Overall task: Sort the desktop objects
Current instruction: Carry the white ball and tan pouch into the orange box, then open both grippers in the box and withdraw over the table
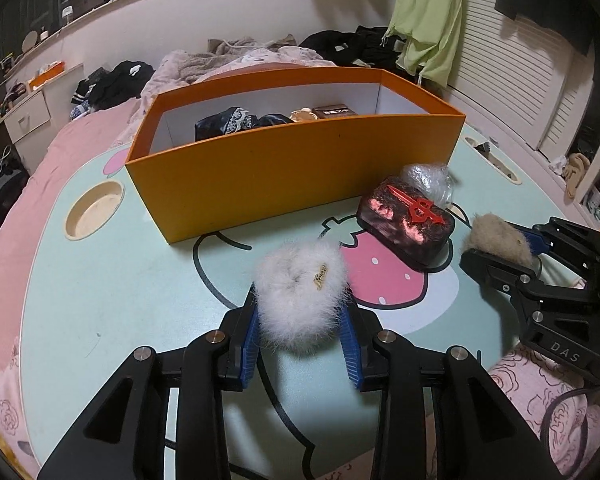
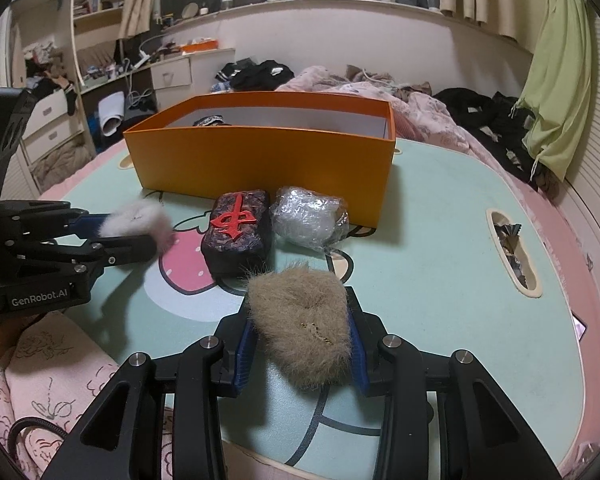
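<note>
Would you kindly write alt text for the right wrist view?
The right gripper fingers clamp a tan furry scrunchie above a mint cartoon table. Beyond sit a dark pouch with a red emblem, a plastic-wrapped bundle and an open orange box; the left gripper holds a white scrunchie.

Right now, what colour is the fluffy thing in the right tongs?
Tan-brown; the fluffy thing shows best in the right wrist view.

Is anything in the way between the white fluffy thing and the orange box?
Nothing visible blocks it. The left gripper holds the white fluffy thing, and bare table runs to the orange box. The dark pouch sits off to the right.
</note>
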Action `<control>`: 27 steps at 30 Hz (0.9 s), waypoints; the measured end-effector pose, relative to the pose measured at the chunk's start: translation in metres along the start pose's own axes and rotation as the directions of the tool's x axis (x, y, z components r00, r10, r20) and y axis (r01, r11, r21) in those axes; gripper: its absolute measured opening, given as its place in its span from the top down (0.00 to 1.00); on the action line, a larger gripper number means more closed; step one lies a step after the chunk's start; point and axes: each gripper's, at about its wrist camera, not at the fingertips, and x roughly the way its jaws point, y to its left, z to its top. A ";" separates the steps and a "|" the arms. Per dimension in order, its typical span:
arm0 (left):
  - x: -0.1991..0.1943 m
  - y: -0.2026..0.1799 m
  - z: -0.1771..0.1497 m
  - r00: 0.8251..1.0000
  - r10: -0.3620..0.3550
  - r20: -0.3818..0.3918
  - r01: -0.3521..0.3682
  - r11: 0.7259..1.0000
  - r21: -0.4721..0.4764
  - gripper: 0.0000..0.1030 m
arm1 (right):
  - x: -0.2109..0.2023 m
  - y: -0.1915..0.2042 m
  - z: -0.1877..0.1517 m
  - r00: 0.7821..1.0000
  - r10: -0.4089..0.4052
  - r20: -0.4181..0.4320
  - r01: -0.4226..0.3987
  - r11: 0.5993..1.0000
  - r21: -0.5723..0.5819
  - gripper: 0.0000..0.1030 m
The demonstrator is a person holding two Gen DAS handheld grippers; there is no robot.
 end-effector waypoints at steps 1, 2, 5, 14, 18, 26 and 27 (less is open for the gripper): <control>0.000 0.000 0.000 1.000 0.001 0.000 -0.001 1.000 0.000 0.65 | 0.000 0.000 0.000 1.000 0.000 0.000 0.000 1.000 0.000 0.64; 0.000 0.000 0.000 1.000 0.002 0.001 -0.002 1.000 0.001 0.65 | 0.000 -0.001 0.000 1.000 0.000 0.000 0.000 1.000 0.000 0.64; -0.002 -0.002 0.000 1.000 0.005 0.002 -0.005 1.000 0.005 0.66 | 0.000 0.000 0.000 1.000 0.000 0.000 0.000 1.000 0.000 0.64; -0.024 -0.001 0.021 0.997 -0.045 0.068 0.045 0.999 -0.005 0.67 | -0.022 -0.003 0.025 0.995 0.001 0.103 -0.007 0.998 0.056 0.64; -0.038 0.001 0.064 0.988 -0.029 0.151 0.026 0.999 0.023 0.67 | -0.026 -0.010 0.081 0.984 0.030 0.177 -0.043 0.997 0.070 0.64; 0.011 0.022 0.130 0.991 0.025 0.129 -0.015 0.997 -0.071 0.60 | 0.044 -0.032 0.142 0.992 0.008 0.122 -0.024 0.990 0.137 0.25; 0.016 0.024 0.127 0.992 0.025 0.124 -0.014 0.996 -0.091 0.54 | 0.050 -0.033 0.139 0.995 -0.010 0.101 -0.004 0.991 0.135 0.25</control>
